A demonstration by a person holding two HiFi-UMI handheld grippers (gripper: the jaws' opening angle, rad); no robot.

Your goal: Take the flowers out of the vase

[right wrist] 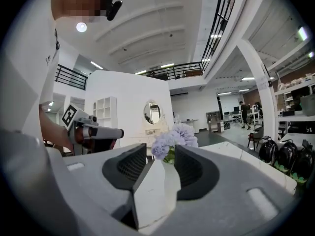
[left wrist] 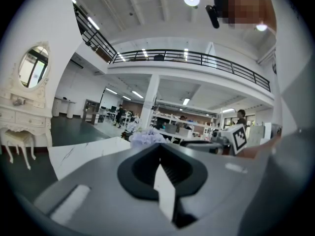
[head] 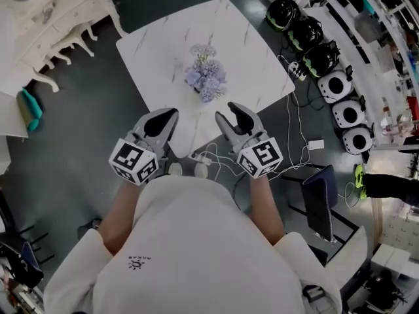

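A bunch of pale purple flowers (head: 205, 77) stands near the middle of the white marble table (head: 255, 57); the blooms hide the vase from above. Both grippers hover over the table's near edge, short of the flowers and apart from them. My left gripper (head: 170, 115) has its jaws together with nothing between them; in its own view the flowers (left wrist: 145, 137) show just past the closed tips (left wrist: 160, 149). My right gripper (head: 236, 113) is open, and the flowers (right wrist: 173, 137) appear through the gap between its fingers (right wrist: 129, 167), some way ahead.
A white dressing table (head: 59, 18) with an oval mirror stands at the upper left. Black and white helmets (head: 308, 34) line the right side. Cables and a white adapter (head: 315, 144) lie on the floor by a dark chair (head: 321, 201).
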